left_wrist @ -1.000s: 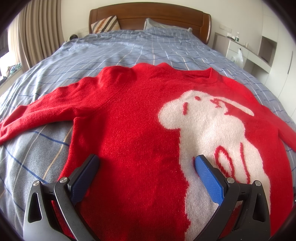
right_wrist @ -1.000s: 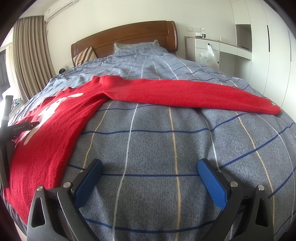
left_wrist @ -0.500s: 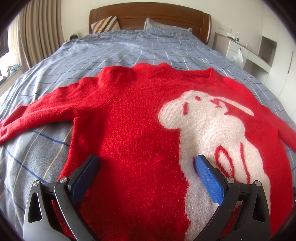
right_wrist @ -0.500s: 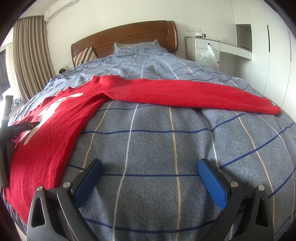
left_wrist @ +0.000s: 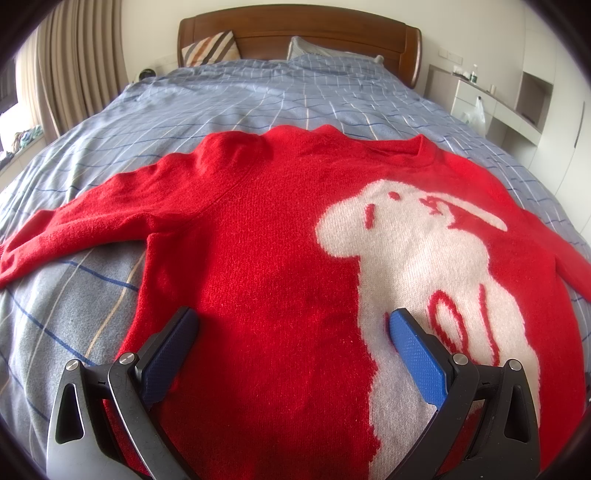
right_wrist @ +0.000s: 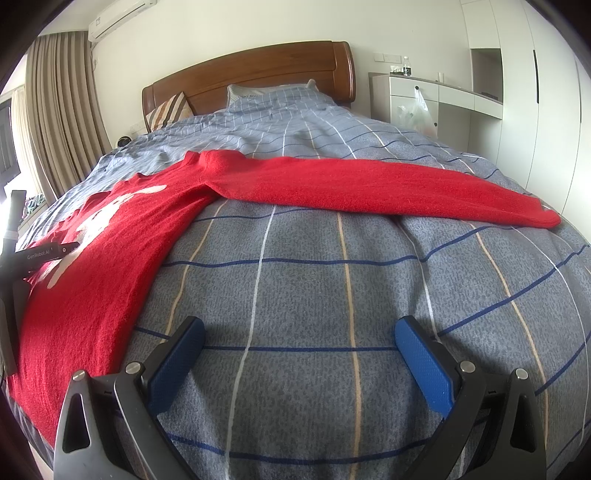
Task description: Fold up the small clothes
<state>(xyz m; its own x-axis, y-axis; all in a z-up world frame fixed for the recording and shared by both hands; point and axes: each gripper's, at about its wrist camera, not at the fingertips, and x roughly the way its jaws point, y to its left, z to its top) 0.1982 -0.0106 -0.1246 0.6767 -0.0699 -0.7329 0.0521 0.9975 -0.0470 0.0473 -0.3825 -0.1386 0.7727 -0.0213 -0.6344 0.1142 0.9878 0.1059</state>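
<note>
A red knit sweater [left_wrist: 266, 251] with a white rabbit figure [left_wrist: 417, 258] lies flat, front up, on the bed, both sleeves spread out. My left gripper [left_wrist: 291, 325] is open and empty over the sweater's lower body. My right gripper [right_wrist: 299, 332] is open and empty over bare cover, to the right of the sweater's body [right_wrist: 110, 266]. The right sleeve [right_wrist: 388, 188] stretches across the bed beyond it. The left gripper's body shows at the left edge of the right wrist view [right_wrist: 22, 258].
The bed has a grey-blue checked cover [right_wrist: 332, 295], pillows [left_wrist: 325, 51] and a wooden headboard [left_wrist: 295, 26]. Curtains [left_wrist: 74, 74] hang at the left. A white cabinet [right_wrist: 424, 99] with a plastic bag stands at the right.
</note>
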